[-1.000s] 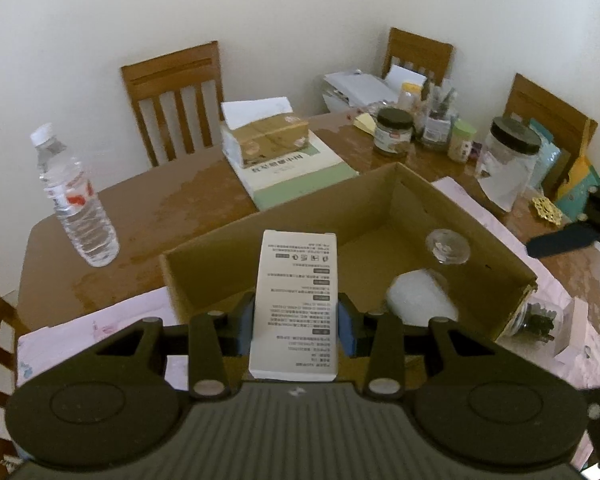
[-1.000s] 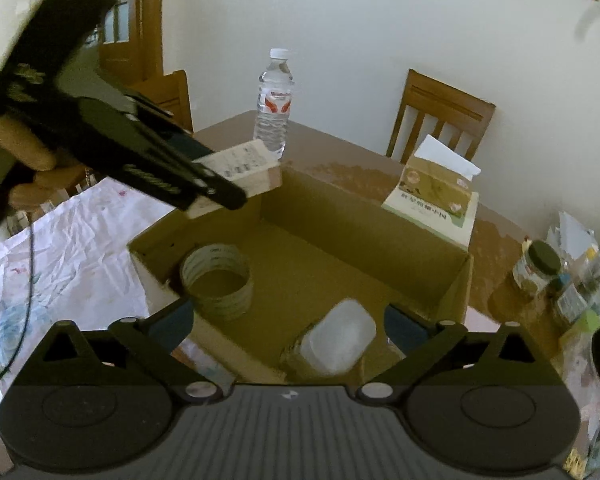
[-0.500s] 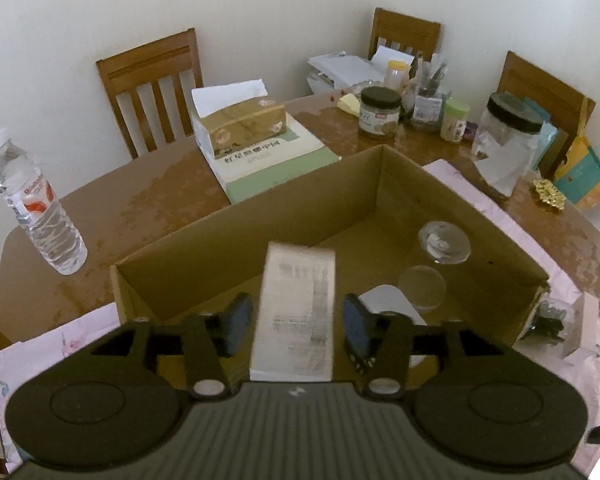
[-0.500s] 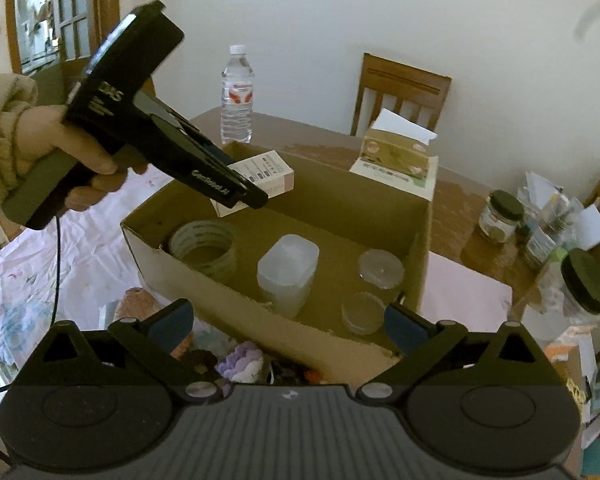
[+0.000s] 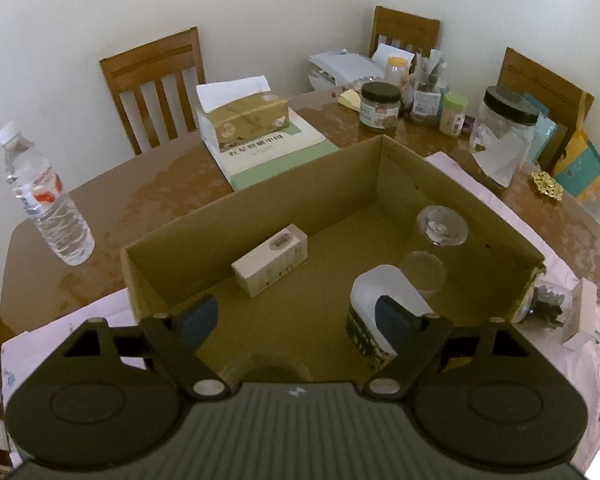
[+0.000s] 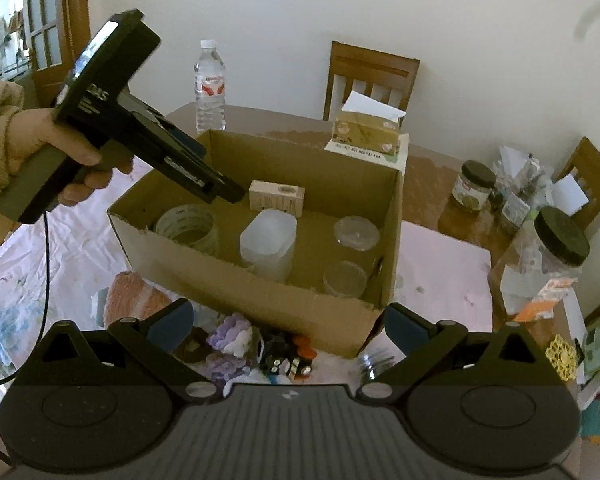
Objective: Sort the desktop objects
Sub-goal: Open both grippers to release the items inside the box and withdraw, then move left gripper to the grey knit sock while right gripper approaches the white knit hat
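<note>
We've dropped the carton (image 5: 270, 264) into the box (image 5: 256, 216) ahead — left gripper (image 5: 296, 316) just opened, empty; right gripper (image 6: 286, 324) wide, empty, above the clutter (image 6: 260, 348) to grasp next.

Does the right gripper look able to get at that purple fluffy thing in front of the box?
Probably yes. The purple fluffy thing lies outside the cardboard box, just ahead of the open right gripper, with nothing covering it.

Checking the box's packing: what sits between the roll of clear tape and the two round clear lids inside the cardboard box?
The white translucent plastic container stands between the tape roll and the lids, in the right wrist view.
</note>
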`<action>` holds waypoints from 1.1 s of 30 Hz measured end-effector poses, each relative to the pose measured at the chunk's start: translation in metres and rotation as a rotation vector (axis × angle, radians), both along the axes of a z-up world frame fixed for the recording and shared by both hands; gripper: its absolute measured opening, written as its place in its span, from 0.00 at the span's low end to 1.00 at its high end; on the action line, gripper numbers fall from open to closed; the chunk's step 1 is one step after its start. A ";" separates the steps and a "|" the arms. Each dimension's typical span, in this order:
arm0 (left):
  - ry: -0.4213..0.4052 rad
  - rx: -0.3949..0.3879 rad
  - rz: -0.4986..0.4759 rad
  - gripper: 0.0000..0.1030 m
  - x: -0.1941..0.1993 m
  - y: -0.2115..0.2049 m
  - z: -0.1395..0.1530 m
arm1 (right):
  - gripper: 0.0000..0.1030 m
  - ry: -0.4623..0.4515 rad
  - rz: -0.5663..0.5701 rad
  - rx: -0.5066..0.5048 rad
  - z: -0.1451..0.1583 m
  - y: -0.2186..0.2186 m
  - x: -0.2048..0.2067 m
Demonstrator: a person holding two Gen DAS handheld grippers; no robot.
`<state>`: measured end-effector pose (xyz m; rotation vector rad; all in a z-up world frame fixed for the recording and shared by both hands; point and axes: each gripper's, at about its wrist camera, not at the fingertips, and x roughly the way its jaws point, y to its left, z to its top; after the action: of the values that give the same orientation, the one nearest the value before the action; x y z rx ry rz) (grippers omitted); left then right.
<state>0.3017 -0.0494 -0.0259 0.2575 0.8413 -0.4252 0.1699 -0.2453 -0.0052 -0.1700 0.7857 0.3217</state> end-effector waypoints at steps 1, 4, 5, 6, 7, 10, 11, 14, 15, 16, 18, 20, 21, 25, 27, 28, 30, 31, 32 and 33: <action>-0.004 -0.005 -0.001 0.84 -0.004 0.003 0.003 | 1.00 0.004 0.001 0.005 -0.001 0.001 -0.002; -0.025 -0.014 -0.006 0.86 -0.016 0.010 0.009 | 1.00 0.000 -0.002 0.004 -0.004 0.004 -0.009; -0.028 -0.017 -0.009 0.86 -0.020 0.012 0.011 | 1.00 0.000 -0.008 0.002 -0.005 0.006 -0.012; -0.030 -0.020 -0.015 0.86 -0.025 0.014 0.013 | 1.00 0.004 -0.020 0.000 -0.006 0.007 -0.015; -0.032 -0.023 -0.021 0.86 -0.031 0.016 0.015 | 1.00 0.007 -0.025 0.005 -0.007 0.008 -0.017; -0.025 -0.040 -0.035 0.86 -0.046 0.020 0.019 | 1.00 0.020 -0.020 0.021 -0.012 0.010 -0.024; -0.019 -0.049 -0.042 0.86 -0.052 0.022 0.019 | 1.00 0.025 -0.028 0.014 -0.014 0.011 -0.027; -0.016 -0.061 -0.052 0.87 -0.067 0.023 0.019 | 1.00 0.032 -0.031 0.015 -0.019 0.011 -0.036; -0.016 -0.063 -0.053 0.87 -0.072 0.024 0.017 | 1.00 0.036 -0.032 0.019 -0.021 0.010 -0.039; -0.014 -0.065 -0.053 0.87 -0.077 0.024 0.016 | 1.00 0.043 -0.034 0.023 -0.023 0.009 -0.042; -0.004 -0.071 -0.053 0.87 -0.087 0.025 0.014 | 1.00 0.054 -0.042 0.018 -0.027 0.007 -0.046; 0.000 -0.073 -0.051 0.89 -0.098 0.025 0.012 | 1.00 0.056 -0.050 0.009 -0.032 0.004 -0.052; -0.001 -0.069 -0.050 0.90 -0.103 0.025 0.011 | 1.00 0.057 -0.055 0.008 -0.034 0.002 -0.054; -0.013 -0.054 -0.048 0.91 -0.124 0.022 0.008 | 1.00 0.069 -0.082 0.007 -0.043 -0.007 -0.064; -0.010 -0.059 -0.046 0.91 -0.133 0.023 0.005 | 1.00 0.079 -0.096 0.006 -0.048 -0.013 -0.068; -0.006 -0.059 -0.041 0.91 -0.136 0.023 0.003 | 1.00 0.085 -0.103 0.006 -0.051 -0.015 -0.069; 0.002 -0.057 -0.035 0.91 -0.143 0.023 -0.001 | 1.00 0.097 -0.116 0.003 -0.055 -0.020 -0.073; 0.006 -0.054 -0.035 0.91 -0.147 0.023 -0.004 | 1.00 0.101 -0.120 0.000 -0.056 -0.023 -0.075; 0.006 -0.052 -0.034 0.91 -0.150 0.023 -0.006 | 1.00 0.105 -0.125 -0.003 -0.058 -0.025 -0.076; 0.009 -0.047 -0.030 0.91 -0.153 0.023 -0.009 | 1.00 0.109 -0.131 -0.006 -0.059 -0.027 -0.077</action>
<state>0.1489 -0.0260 -0.0349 0.2249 0.8360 -0.4741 0.0927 -0.2725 -0.0647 -0.1071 0.9011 0.2058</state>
